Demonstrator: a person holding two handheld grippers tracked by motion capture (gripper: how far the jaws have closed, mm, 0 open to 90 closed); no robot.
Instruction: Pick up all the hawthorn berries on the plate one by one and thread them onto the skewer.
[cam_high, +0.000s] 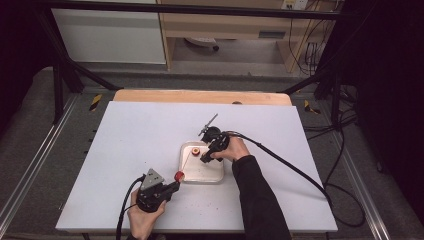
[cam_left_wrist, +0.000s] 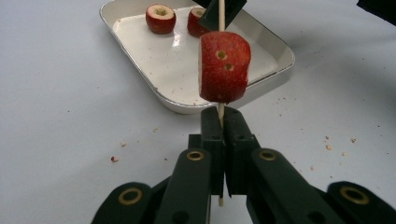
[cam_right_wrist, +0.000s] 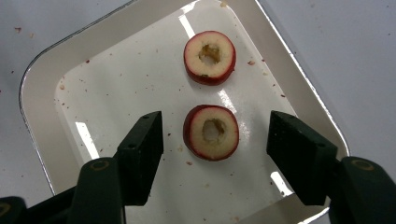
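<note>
3 cored fruit pieces are in play. At left, the left gripper (cam_left_wrist: 219, 122) is clamped on a thin wooden skewer (cam_left_wrist: 221, 14) that carries 1 red piece (cam_left_wrist: 223, 67) just off the tray's (cam_high: 186, 178) near corner on the white surface (cam_high: 135, 150). Right of it, the right gripper (cam_right_wrist: 215, 140) hangs over the tray, jaws apart and straddling the nearer ring (cam_right_wrist: 211, 132) without touching; the second ring (cam_right_wrist: 209, 57) lies just beyond, so the right gripper is nearer.

Bright even light, tray (cam_right_wrist: 42, 93) glare
</note>
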